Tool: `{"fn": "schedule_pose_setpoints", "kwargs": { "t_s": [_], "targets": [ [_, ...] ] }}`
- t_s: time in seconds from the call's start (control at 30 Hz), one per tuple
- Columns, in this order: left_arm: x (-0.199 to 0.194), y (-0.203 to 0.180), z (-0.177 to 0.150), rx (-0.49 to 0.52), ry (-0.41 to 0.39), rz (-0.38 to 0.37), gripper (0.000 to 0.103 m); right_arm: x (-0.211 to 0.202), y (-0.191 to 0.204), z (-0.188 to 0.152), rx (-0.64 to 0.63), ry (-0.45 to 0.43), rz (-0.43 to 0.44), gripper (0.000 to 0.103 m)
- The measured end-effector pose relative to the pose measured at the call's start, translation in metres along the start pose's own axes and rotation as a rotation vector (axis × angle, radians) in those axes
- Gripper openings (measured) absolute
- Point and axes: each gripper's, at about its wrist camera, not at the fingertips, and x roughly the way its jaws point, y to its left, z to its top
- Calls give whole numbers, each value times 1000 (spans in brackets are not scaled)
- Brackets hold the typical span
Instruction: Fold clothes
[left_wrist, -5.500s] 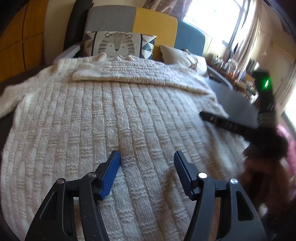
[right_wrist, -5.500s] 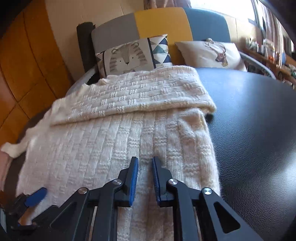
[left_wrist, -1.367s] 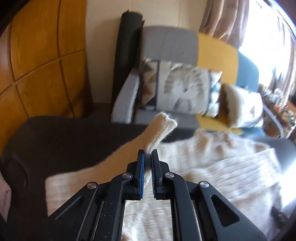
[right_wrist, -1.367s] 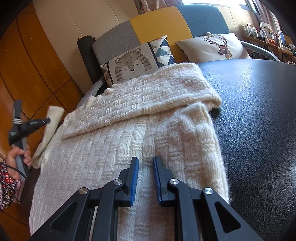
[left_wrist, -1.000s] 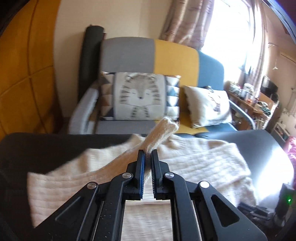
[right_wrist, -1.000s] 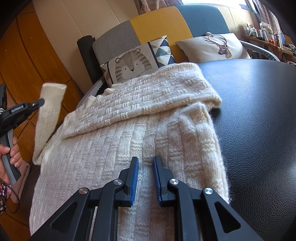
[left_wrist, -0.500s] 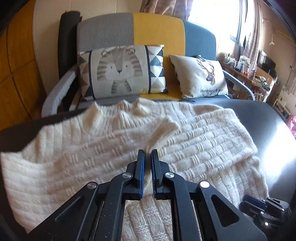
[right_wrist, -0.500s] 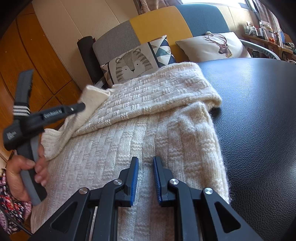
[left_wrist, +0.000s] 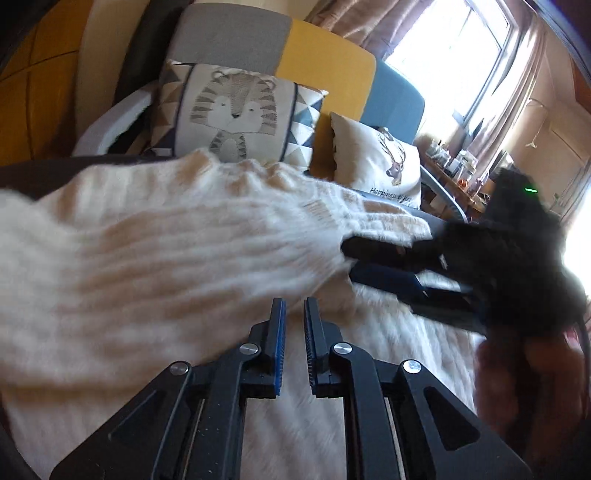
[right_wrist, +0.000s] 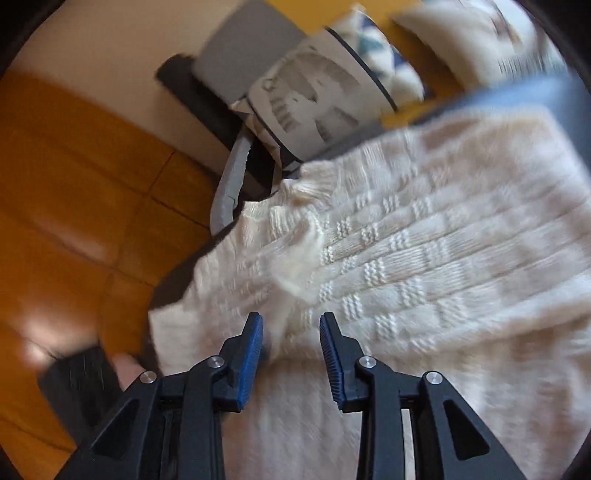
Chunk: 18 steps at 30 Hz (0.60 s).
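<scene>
My left tool is just easing open, a narrow gap, nothing between its pads. My right tool is spreading wider over the sweater, gripping nothing. The sweater lies on the dark counter, a sleeve folded across its body, tiger cushion behind.

My left gripper pointed downward, jaws opening by a narrow gap, nothing visibly clamped between the blue pads. My right gripper also pointed downward, jaws opening wider, pads not pressing anything. In the left wrist view, the right gripper appeared blurred, my hand beneath it.
</scene>
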Motion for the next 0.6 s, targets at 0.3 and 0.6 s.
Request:
{"fn": "schedule_pose_setpoints", "kwargs": {
  "t_s": [0.3, 0.6],
  "targets": [
    [-49, 68, -35, -52, -6, 122, 11, 18, 0, 6, 38, -54, -13, 11],
    [-46, 94, -35, -138, 3, 90, 11, -10, 86, 29, -161, -173, -35, 6]
  ]
}}
